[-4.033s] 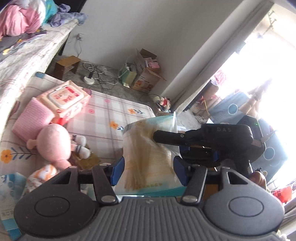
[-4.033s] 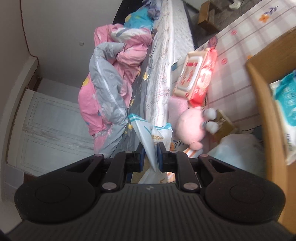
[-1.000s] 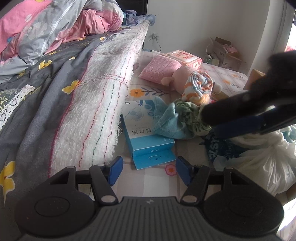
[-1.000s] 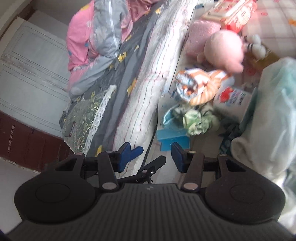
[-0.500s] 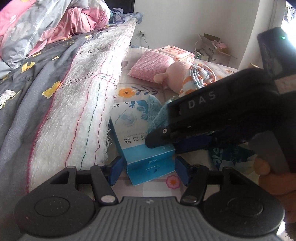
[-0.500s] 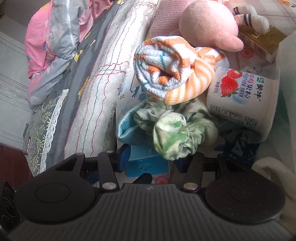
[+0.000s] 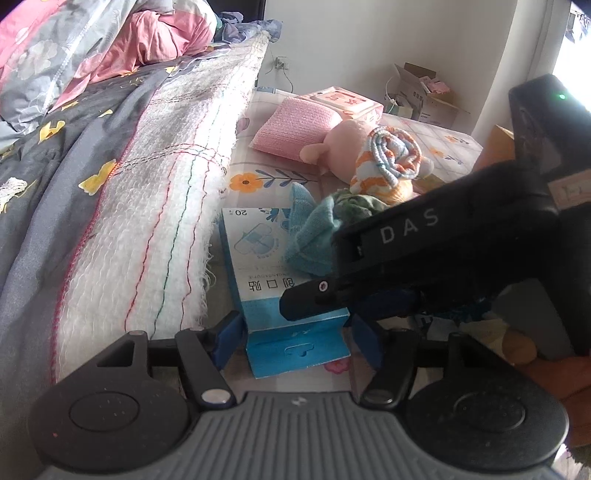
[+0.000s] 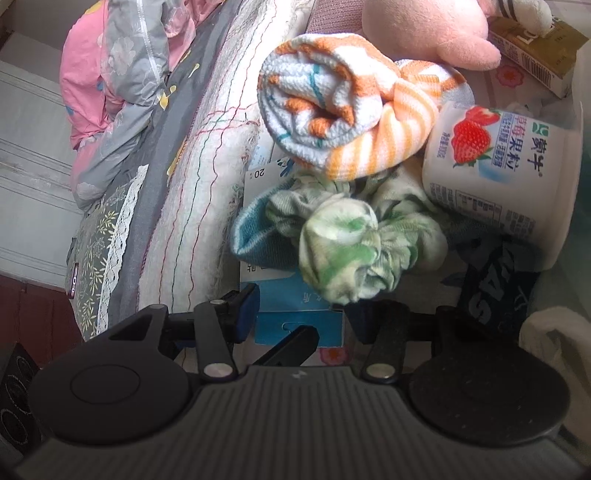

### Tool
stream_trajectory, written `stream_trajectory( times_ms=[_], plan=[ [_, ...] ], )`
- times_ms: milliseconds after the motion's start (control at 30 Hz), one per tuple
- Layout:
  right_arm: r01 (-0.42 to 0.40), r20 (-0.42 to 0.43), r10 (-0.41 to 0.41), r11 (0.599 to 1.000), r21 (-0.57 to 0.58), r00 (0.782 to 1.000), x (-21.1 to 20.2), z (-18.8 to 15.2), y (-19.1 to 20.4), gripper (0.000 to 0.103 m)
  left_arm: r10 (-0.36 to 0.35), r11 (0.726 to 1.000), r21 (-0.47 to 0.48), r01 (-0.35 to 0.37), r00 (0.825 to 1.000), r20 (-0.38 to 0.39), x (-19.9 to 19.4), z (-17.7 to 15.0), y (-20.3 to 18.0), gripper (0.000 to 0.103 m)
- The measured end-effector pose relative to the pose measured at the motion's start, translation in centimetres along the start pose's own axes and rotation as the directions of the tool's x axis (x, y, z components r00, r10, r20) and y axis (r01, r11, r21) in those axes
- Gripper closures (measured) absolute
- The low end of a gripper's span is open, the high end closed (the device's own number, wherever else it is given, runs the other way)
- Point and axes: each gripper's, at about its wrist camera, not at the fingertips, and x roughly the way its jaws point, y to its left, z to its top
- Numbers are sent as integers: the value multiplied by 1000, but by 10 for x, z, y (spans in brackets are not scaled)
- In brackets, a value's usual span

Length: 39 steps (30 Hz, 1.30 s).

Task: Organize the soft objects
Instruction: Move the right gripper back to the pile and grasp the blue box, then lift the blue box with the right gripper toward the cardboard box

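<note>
Green-white balled sock (image 8: 343, 254) lengthwise between the right gripper (image 8: 303, 314)'s parted, empty jaws.

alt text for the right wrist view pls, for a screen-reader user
The right gripper hangs open just in front of a green and white sock ball lying on a blue box. Behind it sit an orange striped rolled towel, a strawberry yogurt cup and a pink plush toy, beside a bed.

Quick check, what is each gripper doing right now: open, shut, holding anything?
Left gripper: open, holding nothing; the blue box lies beyond its fingertips.
Right gripper: open, holding nothing; poised at the green-and-white cloth bundle.
</note>
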Motion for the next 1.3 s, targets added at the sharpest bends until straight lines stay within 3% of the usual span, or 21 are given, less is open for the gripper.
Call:
stream_trajectory(
  times_ms=[200,367,467,600,733,967,1300],
  plan=[
    [4,-107,-9,999,-50,994,-13,-27,1,53,-47,998,49,50,997,-55,-27,-25,-12,36],
    [9,-206,-31,994,-111,978,-27,-58,2,53,-126,990,51,132,986,-105,-52,-53,-16,37],
    [-8,-238,-18,994,-109,971,-38,-70,0,53,-133,989,56,139,987,-94,-66,-61,-16,36],
    [33,-129,-56,985,-171,990,-56,-67,9,53,-123,991,48,126,991,-60,-69,-56,-12,32],
    [62,-63,-74,983,-174,995,-50,-52,12,53,-135,991,4,136,987,-92,-48,-50,-9,30],
    [118,-57,-129,978,-171,990,-20,-41,14,54,-111,994,-31,108,983,-143,-24,-47,-9,28],
    [97,-41,-103,987,-129,994,-19,-41,12,57,-71,997,-32,68,991,-112,-35,-47,-17,28]
  ],
)
